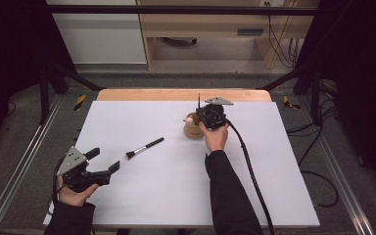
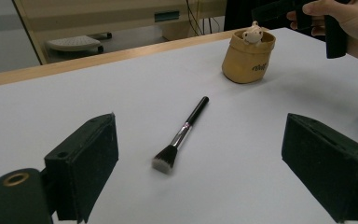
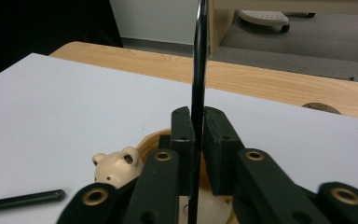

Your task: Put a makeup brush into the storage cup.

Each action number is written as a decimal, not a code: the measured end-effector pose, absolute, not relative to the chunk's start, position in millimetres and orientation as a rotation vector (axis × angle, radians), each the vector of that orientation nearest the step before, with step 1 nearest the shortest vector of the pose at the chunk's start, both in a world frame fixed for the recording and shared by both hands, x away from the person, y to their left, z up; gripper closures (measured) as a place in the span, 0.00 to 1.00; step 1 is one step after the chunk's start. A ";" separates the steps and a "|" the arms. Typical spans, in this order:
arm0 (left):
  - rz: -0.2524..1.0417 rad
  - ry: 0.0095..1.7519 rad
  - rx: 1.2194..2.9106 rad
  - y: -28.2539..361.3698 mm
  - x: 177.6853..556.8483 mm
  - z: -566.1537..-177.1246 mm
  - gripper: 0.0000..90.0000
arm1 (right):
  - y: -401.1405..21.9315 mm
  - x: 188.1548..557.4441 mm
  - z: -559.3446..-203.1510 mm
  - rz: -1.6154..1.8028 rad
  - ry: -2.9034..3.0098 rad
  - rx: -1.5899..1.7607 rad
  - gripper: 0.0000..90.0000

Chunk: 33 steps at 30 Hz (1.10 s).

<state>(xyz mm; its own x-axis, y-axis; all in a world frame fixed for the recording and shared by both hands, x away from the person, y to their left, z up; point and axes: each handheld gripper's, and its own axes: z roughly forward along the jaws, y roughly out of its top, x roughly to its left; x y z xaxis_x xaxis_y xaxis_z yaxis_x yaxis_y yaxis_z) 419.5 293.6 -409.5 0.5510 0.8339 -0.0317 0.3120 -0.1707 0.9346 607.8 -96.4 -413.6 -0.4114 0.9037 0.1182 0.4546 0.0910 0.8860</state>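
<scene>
High view: the right gripper [image 1: 206, 113] hangs over a small tan holder [image 1: 192, 131] that stands toward the far middle of the white desk [image 1: 284, 186], and a thin black stick [image 1: 199, 100] rises upright from between its jaws. In the right gripper view the two black jaws are pressed together on that stick [image 3: 198, 70], which runs straight up out of the frame and down into the mouth of the holder [image 3: 154, 138] just below. A little cream bear figure [image 3: 116, 167] perches on the holder's rim, beside the jaws.

The left gripper [image 1: 104, 164] rests at the near left corner of the desk, well apart from the holder, its jaws spread wide with nothing between them (the left gripper view looks straight through the gap). A make-up brush [image 1: 144, 147] with a black handle lies flat on the desk between the two grippers, bristles toward the left gripper and handle end pointing at the holder. From the left gripper view the brush [image 2: 182, 134] lies near the middle, and the holder [image 2: 248, 58] stands upright beyond it.
</scene>
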 end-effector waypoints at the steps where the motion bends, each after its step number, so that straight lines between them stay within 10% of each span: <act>1: 0.621 0.959 1.739 293.6 419.5 -409.5 0.11 | -96.8 607.1 -412.7 1.272 1.913 1.329 0.89; 33: 0.607 0.949 1.755 283.8 420.8 -409.4 0.11 | -144.6 515.6 -351.8 1.485 1.940 1.077 0.46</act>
